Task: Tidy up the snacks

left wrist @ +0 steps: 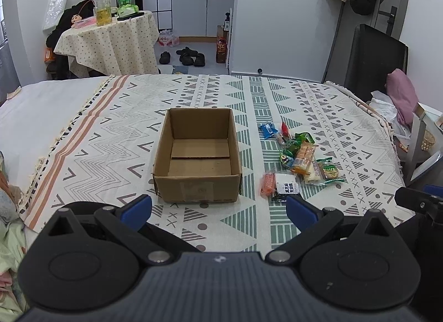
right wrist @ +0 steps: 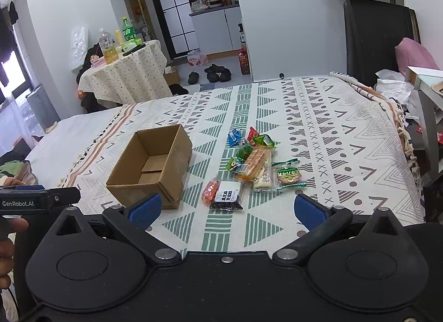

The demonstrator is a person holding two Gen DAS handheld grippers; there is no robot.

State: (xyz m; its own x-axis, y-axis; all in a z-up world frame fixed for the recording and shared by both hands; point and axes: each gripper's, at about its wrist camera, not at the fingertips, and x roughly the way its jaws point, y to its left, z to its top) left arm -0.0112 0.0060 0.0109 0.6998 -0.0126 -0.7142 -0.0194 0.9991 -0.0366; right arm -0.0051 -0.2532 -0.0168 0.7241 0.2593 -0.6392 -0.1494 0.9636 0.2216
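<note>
Left gripper (left wrist: pixel 218 207) and right gripper (right wrist: pixel 225 210) are both gaping wide, grasping nothing; snacks (right wrist: pixel 253 165) are lying at twelve o'clock of the right one

The bed cloth (left wrist: pixel 277 95) is cream, printed with grey-green triangles, grey zigzags, crosses and dots, with salmon-orange stripes along its left side, and the cardboard box (left wrist: pixel 197 156) on it is plain brown. Among the snacks (right wrist: pixel 254 167) are a blue packet (right wrist: pixel 234 137), a red one (right wrist: pixel 252 132), several green ones, an orange pack (right wrist: pixel 253 163), an orange-red sachet (right wrist: pixel 210 190) and a black-and-white packet (right wrist: pixel 227 197). Each tool (left wrist: pixel 218 210) (right wrist: pixel 225 210) is black with blue pads.
</note>
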